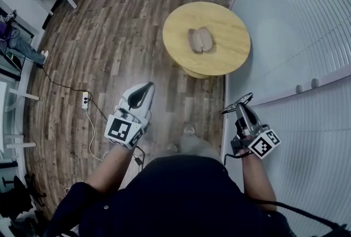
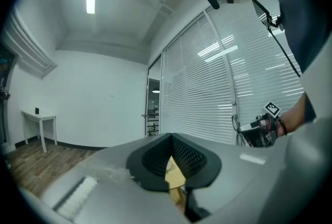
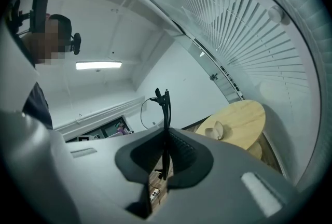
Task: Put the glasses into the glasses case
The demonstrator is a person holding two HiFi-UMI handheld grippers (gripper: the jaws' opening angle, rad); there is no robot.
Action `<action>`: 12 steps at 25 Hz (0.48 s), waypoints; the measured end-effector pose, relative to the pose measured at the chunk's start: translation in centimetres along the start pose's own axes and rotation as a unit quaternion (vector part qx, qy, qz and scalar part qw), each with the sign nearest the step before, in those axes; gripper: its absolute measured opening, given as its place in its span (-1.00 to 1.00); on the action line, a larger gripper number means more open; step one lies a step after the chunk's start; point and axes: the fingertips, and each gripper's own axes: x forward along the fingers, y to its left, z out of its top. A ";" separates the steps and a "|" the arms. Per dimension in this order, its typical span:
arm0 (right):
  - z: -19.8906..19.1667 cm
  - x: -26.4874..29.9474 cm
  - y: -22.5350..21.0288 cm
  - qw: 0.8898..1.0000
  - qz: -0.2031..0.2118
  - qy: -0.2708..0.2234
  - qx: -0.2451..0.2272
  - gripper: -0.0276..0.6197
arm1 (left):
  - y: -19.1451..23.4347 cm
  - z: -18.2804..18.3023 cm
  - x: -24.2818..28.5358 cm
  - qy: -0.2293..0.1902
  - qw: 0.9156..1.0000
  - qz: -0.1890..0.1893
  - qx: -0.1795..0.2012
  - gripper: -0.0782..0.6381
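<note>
Black glasses (image 3: 165, 114), one pair, clenched in right gripper (image 3: 165, 137); left gripper (image 2: 171, 140) clenched empty; one case (image 1: 200, 39).

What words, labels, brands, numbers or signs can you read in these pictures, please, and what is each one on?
Readable words, numbers or brand names: none in any view.
Only signs: black-and-white square markers, patterns without letters, one on the marker cube of the left gripper, one on the marker cube of the right gripper.
</note>
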 end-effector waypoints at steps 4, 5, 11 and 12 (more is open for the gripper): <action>2.8 2.4 -2.3 1.000 0.011 0.002 0.001 -0.83 | 1.2 1.6 3.3 -0.005 1.000 0.011 0.007 -0.77; 3.4 2.9 -2.7 1.000 0.014 0.003 0.001 -0.83 | 1.4 2.1 4.0 -0.006 1.000 0.014 0.010 -0.77; 5.7 6.2 -6.2 0.999 0.039 0.009 0.001 -0.83 | 1.6 2.3 8.4 -0.008 0.999 0.032 0.015 -0.77; 6.0 6.6 -6.7 0.999 0.046 0.010 0.002 -0.83 | 1.3 2.3 9.1 -0.010 0.999 0.034 0.013 -0.77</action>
